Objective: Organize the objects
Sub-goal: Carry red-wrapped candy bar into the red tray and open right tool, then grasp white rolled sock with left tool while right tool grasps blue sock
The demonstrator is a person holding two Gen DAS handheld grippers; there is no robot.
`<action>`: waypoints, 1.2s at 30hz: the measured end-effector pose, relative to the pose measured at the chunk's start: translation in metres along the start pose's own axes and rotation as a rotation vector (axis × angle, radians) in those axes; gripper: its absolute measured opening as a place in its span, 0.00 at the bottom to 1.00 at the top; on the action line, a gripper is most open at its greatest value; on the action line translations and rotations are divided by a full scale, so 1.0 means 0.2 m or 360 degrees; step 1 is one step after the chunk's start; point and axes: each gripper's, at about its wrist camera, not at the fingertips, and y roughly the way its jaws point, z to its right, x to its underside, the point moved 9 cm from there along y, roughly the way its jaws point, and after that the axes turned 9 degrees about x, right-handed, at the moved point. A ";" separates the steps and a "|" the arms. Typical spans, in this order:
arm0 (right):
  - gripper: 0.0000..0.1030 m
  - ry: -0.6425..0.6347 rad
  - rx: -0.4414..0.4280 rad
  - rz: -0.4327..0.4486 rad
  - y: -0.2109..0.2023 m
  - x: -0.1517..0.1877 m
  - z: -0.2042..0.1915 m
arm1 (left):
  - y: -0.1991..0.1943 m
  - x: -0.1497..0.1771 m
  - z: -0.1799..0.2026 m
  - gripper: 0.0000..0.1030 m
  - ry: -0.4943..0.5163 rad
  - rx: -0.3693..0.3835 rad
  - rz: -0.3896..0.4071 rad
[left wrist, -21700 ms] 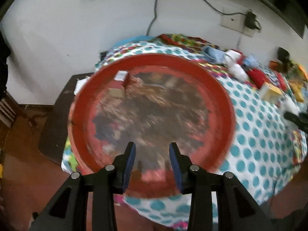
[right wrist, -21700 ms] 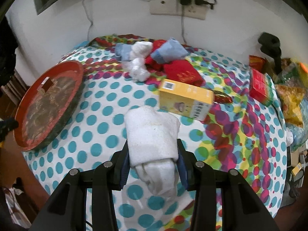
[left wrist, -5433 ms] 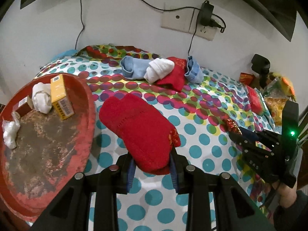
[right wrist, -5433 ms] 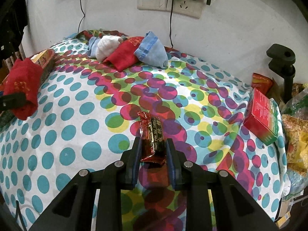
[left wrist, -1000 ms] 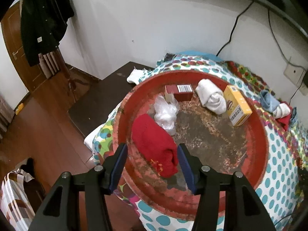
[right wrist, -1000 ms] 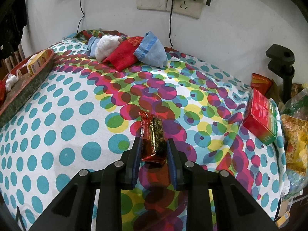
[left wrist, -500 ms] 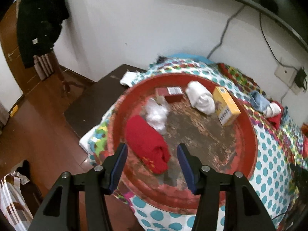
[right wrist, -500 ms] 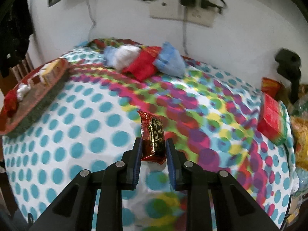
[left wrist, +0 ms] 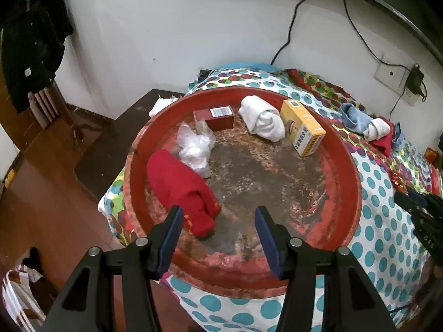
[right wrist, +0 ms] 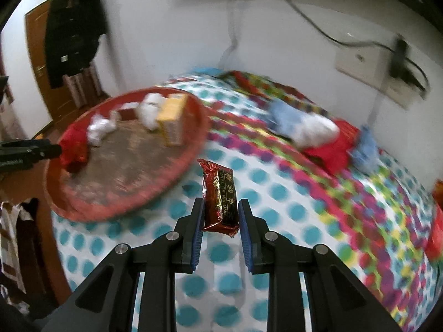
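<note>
A round red tray [left wrist: 346,221] lies on the dotted cloth; it also shows in the right wrist view [right wrist: 193,144]. In it lie a red sock [left wrist: 180,185], crumpled white plastic [left wrist: 195,149], a red box [left wrist: 216,116], a white sock roll [left wrist: 263,123] and a yellow box [left wrist: 303,131]. My left gripper [left wrist: 218,229] is open and empty above the tray's near edge, the red sock's toe between its jaws. My right gripper [right wrist: 221,215] is shut on a dark red snack bar [right wrist: 221,196], held above the cloth just right of the tray.
A pile of blue, white and red socks [right wrist: 313,130] lies at the back of the table near the wall socket [right wrist: 373,69]. A dark low table [left wrist: 110,149] stands left of the tray. The right gripper [left wrist: 420,218] shows at the left wrist view's right edge.
My right gripper has swung left with the snack bar, from the table's middle to beside the tray. My left gripper has stayed open over the tray and drawn back slightly from the released red sock.
</note>
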 end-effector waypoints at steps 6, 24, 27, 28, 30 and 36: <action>0.22 -0.0117 -0.0100 0.0005 0.08 -0.15 -0.27 | -0.03 0.00 -0.07 0.53 -0.0036 0.0005 0.0017; 0.33 -0.0191 -0.0128 -0.0117 0.30 -0.23 -0.48 | 0.04 -0.01 -0.05 0.53 -0.0010 0.0039 -0.0025; 0.38 -0.0134 -0.0084 -0.0023 0.19 -0.24 -0.35 | 0.05 -0.03 0.03 0.53 0.0017 0.0088 -0.0013; 0.40 -0.0112 -0.0067 -0.0015 0.18 -0.24 -0.30 | 0.05 -0.04 0.06 0.53 0.0031 0.0100 -0.0008; 0.40 -0.0020 0.0018 -0.0006 0.17 -0.23 -0.10 | 0.05 -0.07 0.14 0.53 0.0084 0.0136 0.0011; 0.40 0.0294 0.0284 -0.0058 0.24 -0.19 0.58 | 0.12 -0.17 0.57 0.53 0.0320 0.0366 -0.0022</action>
